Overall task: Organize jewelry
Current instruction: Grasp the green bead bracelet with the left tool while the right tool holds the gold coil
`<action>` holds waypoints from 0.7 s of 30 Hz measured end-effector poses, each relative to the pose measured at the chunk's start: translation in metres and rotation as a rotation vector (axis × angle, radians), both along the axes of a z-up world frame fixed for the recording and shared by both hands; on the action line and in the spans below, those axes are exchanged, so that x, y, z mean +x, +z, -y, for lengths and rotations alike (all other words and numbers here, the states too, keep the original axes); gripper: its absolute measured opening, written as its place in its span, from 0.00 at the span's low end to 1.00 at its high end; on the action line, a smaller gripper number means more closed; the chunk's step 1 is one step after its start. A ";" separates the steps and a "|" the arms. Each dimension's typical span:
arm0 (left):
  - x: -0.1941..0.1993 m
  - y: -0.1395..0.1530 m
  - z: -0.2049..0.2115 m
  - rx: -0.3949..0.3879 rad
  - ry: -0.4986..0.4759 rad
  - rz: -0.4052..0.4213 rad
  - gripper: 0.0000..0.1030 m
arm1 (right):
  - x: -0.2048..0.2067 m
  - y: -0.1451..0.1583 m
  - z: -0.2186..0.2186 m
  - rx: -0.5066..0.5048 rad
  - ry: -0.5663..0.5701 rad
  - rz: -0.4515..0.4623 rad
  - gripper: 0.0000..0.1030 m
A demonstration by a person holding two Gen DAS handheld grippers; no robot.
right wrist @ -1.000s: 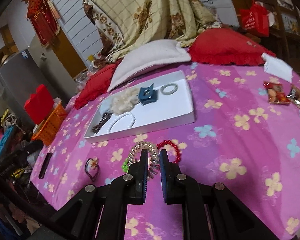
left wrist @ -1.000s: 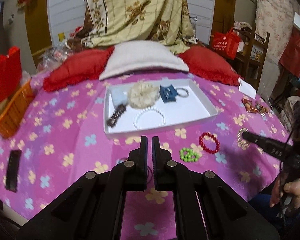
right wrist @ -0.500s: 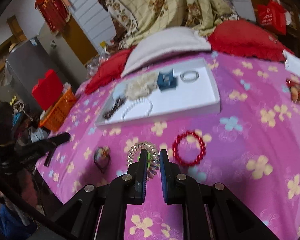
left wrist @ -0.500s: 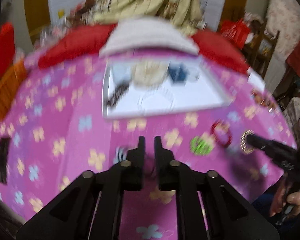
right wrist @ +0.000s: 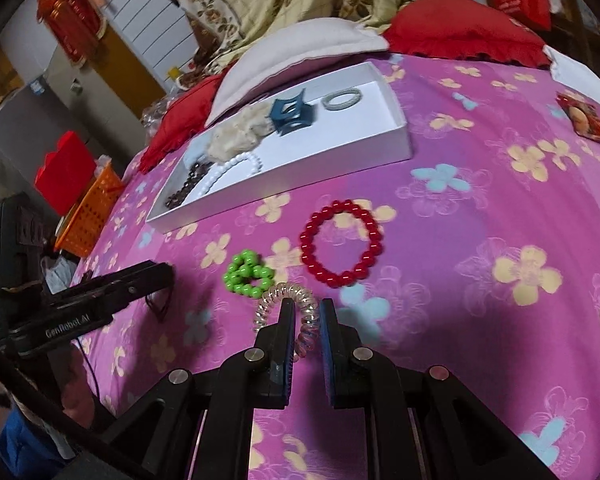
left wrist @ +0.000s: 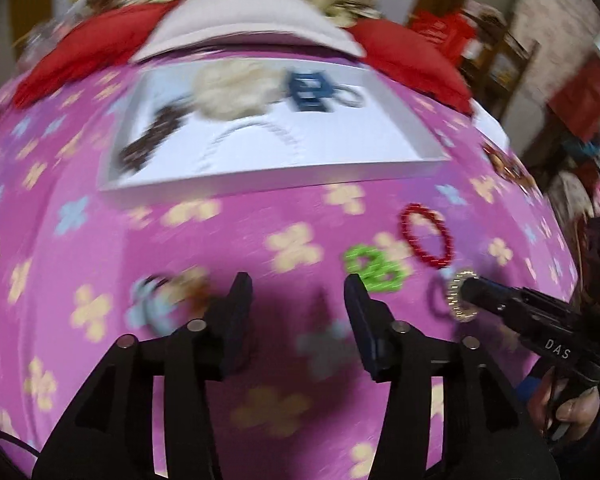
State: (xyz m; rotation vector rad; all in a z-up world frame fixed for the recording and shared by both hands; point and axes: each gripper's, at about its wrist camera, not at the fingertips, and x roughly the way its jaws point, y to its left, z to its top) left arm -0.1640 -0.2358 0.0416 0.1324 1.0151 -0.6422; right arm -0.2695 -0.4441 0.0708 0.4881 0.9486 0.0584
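While the right gripper (right wrist: 305, 312) fingers pinch the clear coil hair tie (right wrist: 287, 305), lift it clear toward the white tray (right wrist: 396, 114); left gripper (left wrist: 296, 294) fingers stand spread.

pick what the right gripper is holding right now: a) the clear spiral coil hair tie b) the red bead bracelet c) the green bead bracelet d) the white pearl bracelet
a: in the right wrist view the right gripper is closed on the clear spiral coil hair tie, while the red bead bracelet and the green bead bracelet lie loose on the pink flowered cloth, and the white pearl bracelet lies in the white tray.
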 end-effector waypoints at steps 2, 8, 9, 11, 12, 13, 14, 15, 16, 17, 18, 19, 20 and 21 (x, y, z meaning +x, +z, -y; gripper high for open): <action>0.000 -0.006 0.023 0.015 -0.063 -0.006 0.46 | -0.002 0.000 0.005 0.004 -0.014 -0.001 0.10; 0.001 -0.027 0.065 0.066 -0.131 -0.020 0.46 | -0.005 0.000 0.011 0.008 -0.022 0.006 0.10; 0.001 -0.030 0.068 0.085 -0.128 -0.026 0.36 | -0.005 0.001 0.011 0.008 -0.022 0.009 0.10; -0.001 -0.030 0.069 0.118 -0.103 -0.001 0.17 | -0.005 0.001 0.011 0.013 -0.020 0.013 0.10; 0.000 -0.030 0.068 0.109 -0.100 -0.014 0.08 | -0.005 0.001 0.011 0.014 -0.019 0.013 0.10; 0.001 -0.029 0.066 0.108 -0.091 -0.022 0.08 | -0.005 0.001 0.011 0.017 -0.018 0.013 0.10; 0.001 -0.025 0.062 0.107 -0.075 -0.013 0.08 | -0.006 0.001 0.012 0.019 -0.017 0.015 0.10; 0.000 -0.021 0.057 0.100 -0.062 -0.002 0.08 | -0.006 0.002 0.011 0.019 -0.016 0.016 0.10; 0.001 -0.015 0.052 0.084 -0.051 0.000 0.08 | -0.006 0.003 0.010 0.017 -0.015 0.019 0.10; 0.000 -0.010 0.047 0.074 -0.044 0.003 0.08 | -0.006 0.004 0.009 0.016 -0.015 0.023 0.10; 0.000 -0.004 0.042 0.063 -0.035 0.013 0.08 | -0.005 0.005 0.009 0.016 -0.014 0.027 0.10; -0.001 0.002 0.037 0.056 -0.028 0.024 0.08 | -0.005 0.006 0.008 0.016 -0.013 0.029 0.10; -0.001 0.008 0.031 0.047 -0.020 0.033 0.08 | -0.004 0.008 0.006 0.015 -0.010 0.032 0.10; -0.002 0.014 0.025 0.036 -0.011 0.041 0.08 | -0.004 0.009 0.005 0.012 -0.008 0.034 0.10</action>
